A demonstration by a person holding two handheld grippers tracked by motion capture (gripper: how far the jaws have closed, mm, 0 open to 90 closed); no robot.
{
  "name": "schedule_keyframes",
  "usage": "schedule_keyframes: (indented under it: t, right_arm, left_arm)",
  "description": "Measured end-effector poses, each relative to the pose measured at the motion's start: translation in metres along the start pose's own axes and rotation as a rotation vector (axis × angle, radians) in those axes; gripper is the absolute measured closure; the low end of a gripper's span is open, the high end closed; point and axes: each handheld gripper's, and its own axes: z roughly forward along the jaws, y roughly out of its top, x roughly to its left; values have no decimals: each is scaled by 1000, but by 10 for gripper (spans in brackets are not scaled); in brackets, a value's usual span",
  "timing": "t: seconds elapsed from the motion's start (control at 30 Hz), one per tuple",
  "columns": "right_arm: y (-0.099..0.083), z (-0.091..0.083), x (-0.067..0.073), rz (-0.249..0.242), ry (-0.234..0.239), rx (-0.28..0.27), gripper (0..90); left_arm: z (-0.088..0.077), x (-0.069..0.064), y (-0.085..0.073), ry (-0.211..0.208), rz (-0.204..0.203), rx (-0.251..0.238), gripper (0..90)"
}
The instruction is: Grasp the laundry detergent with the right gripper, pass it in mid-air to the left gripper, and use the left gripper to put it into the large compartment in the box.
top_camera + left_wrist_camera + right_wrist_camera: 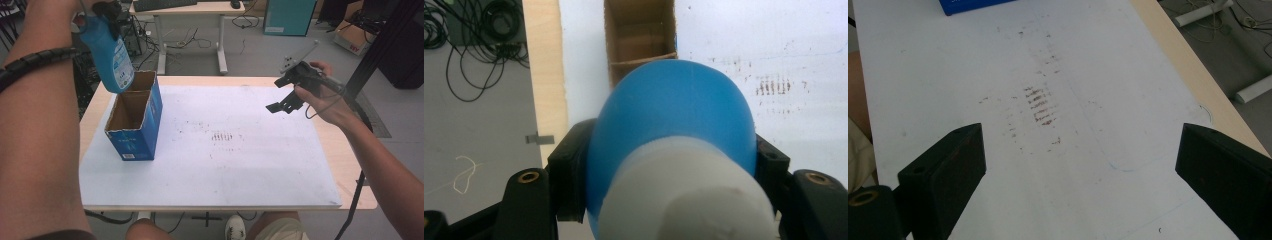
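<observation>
High view frames a wooden surface (pixel 350 165) covered by a scuffed white sheet (pixel 225 165), where an open blue carton (pixel 135 125) stands upright near the far left corner, its divided inside seemingly empty. Above the carton's far end hangs a blue bottle (pixel 112 55), bottom down and slightly tilted, its base about level with the rim and not yet inside. The left gripper (pixel 107 12) clamps it at the top, near the white cap (pixel 689 195); lowering and release appear to remain. At the right, the right gripper (pixel 287 95) idles above the sheet, jaws spread wide around nothing.
</observation>
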Motion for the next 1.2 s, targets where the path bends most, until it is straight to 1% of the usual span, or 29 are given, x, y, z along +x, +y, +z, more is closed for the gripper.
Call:
schedule_keyframes:
  t: [0.17, 0.3, 0.37, 0.4, 0.43, 0.47, 0.5, 0.53, 0.63, 0.67, 0.7, 0.73, 0.8, 0.87, 0.9, 0.97, 1.03, 1.07, 1.1, 1.17, 1.2]
  right_arm:
    - [1, -1, 2, -3, -1, -2, 59]
    - [0, -1, 4, -1, 0, -5, 59]
    - [0, -1, 5, 0, 1, -3, 59]
    - [-1, -1, 5, -1, 1, -2, 59]
    - [-1, -1, 6, -2, 1, -2, 59]
    - [-1, -1, 6, -3, 1, -2, 59]
    - [0, -1, 6, -8, 2, -5, 59]
    - [0, -2, 7, -2, 1, -1, 59]
    - [1, -3, 8, -5, 0, -2, 58]
    - [2, -3, 8, -10, 1, -4, 59]
    - [2, -3, 8, -4, 0, -2, 59]
    - [3, -3, 8, -4, -2, -1, 59]
    - [4, -3, 9, -6, 1, -3, 58]
    - [4, -2, 10, 1, 0, -3, 58]
    - [5, -2, 10, 0, 1, -3, 59]
    - [5, -2, 10, -11, 0, 2, 59]
    - [5, -1, 10, -16, 2, -2, 58]
    - [5, -2, 10, -10, -1, 0, 59]
    - [6, -2, 10, -18, 2, -3, 59]
    - [6, -2, 11, -17, 1, -3, 59]
    - [6, -3, 11, -18, 0, -3, 59]
  left_arm:
    - [3, 3, -2, 6, -11, -5, 360]
    - [9, 6, -4, 7, -12, -13, 359]
    - [12, 8, -4, 8, -13, -9, 359]
    - [13, 8, -5, 6, -24, -7, 360]
    - [14, 10, -5, 12, -8, -3, 359]
    - [16, 11, -5, 11, -12, -1, 359]
    - [19, 10, -6, 8, -24, -6, 359]
    - [21, 11, -7, 9, -16, -5, 359]
    - [26, 13, -8, 5, -21, -2, 359]
    - [27, 14, -8, 5, -17, 1, 359]
    - [28, 15, -8, 8, -10, 8, 359]
    - [29, 14, -9, 6, -20, 8, 360]
    - [31, 14, -10, 7, -25, 5, 360]
    - [32, 16, -10, 9, -16, 6, 360]
    - [33, 15, -11, 5, -31, 7, 359]
    - [34, 15, -11, 12, -20, 7, 359]
    - [36, 13, -11, 14, -24, 8, 360]
    - [37, 13, -10, 13, -17, 14, 360]
    - [37, 12, -10, 9, -18, 14, 360]
    - [39, 11, -10, 2, -27, 11, 360]
    - [39, 11, -10, 0, -19, 11, 360]
